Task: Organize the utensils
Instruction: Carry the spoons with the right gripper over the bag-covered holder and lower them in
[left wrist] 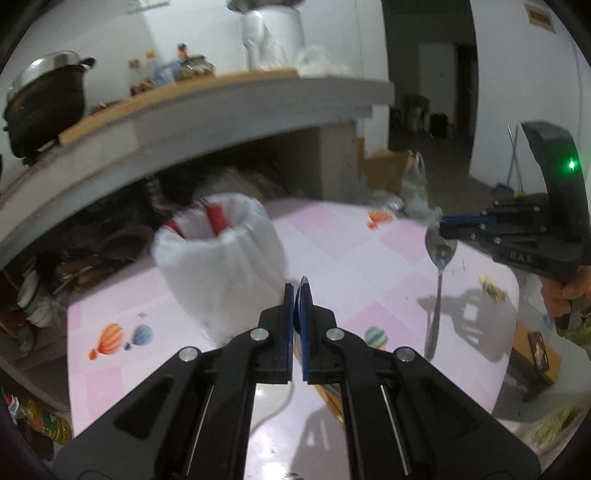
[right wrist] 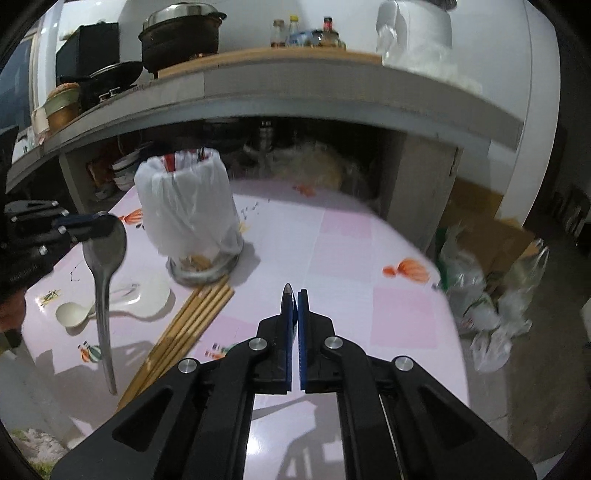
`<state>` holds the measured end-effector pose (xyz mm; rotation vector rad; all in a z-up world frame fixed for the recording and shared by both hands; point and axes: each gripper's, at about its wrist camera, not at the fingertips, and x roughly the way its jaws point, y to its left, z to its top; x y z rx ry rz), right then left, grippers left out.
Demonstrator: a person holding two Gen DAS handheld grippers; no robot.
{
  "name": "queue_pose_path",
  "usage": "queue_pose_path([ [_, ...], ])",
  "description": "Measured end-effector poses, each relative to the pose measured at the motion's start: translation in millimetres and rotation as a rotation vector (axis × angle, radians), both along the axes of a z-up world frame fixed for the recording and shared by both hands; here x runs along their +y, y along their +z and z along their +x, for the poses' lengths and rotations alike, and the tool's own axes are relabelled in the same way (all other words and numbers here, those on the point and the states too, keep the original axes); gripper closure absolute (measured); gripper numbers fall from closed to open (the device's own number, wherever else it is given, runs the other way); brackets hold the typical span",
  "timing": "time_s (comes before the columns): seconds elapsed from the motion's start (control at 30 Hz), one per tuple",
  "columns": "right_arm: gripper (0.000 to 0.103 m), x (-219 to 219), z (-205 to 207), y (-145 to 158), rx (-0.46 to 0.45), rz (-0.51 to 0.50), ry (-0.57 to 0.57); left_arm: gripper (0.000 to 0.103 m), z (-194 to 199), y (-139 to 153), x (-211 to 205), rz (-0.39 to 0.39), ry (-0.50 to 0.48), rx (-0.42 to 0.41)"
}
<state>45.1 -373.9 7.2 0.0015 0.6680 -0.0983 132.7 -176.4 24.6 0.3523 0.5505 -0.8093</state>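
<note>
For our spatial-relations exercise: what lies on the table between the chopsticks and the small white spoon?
Right wrist view: a larger white piece, perhaps another spoon, lies between the chopsticks and the small white spoon.

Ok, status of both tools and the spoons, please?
Left tool shut on left spoon. Right tool shut on right spoon. Bag-lined holder upright, nothing blocking; chopsticks lie beside it.

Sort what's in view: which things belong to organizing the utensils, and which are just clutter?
Job: left gripper, shut on left spoon; right gripper, shut on right spoon; chopsticks; white spoon; bag-lined holder.
Lying about: pot; bottles; floor bags.
</note>
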Motion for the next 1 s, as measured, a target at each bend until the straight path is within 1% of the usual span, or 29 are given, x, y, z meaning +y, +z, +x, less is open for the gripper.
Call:
queue_pose_path([
  [0.2, 0.1, 8, 9, 31, -0.045, -0.06, 0.015, 0.101, 9, 30, 16, -0.086, 0.034, -0.038],
  [0.27, 0.1, 9, 14, 43, -0.065, -0.079, 0.02, 0.101, 16, 45, 20, -0.118, 0.041, -0.043],
  [0.37, 0.1, 9, 24, 69, -0.106, -0.088, 0.038, 0.101, 22, 65, 27, -0.152, 0.054, -0.061],
  [0.43, 0.1, 11, 33, 91, -0.148, -0.107, 0.054, 0.101, 34, 86, 29, -0.179, 0.07, -0.082],
  [0.57, 0.1, 19, 52, 144, -0.254, -0.142, 0.094, 0.101, 60, 125, 32, -0.237, 0.106, -0.113],
  [0.6, 0.1, 21, 56, 153, -0.274, -0.142, 0.104, 0.101, 68, 138, 33, -0.254, 0.121, -0.126],
  [0.7, 0.1, 29, 78, 180, -0.334, -0.134, 0.136, 0.101, 85, 158, 32, -0.279, 0.137, -0.146],
  [0.77, 0.101, 35, 94, 189, -0.351, -0.122, 0.162, 0.101, 97, 164, 27, -0.267, 0.161, -0.178],
  [0.83, 0.101, 42, 111, 191, -0.351, -0.113, 0.182, 0.101, 110, 164, 20, -0.239, 0.184, -0.198],
  [0.9, 0.101, 51, 133, 187, -0.332, -0.104, 0.203, 0.101, 123, 158, 13, -0.208, 0.205, -0.202],
  [1.0, 0.101, 63, 165, 170, -0.289, -0.104, 0.219, 0.101, 139, 141, 4, -0.167, 0.227, -0.19],
])
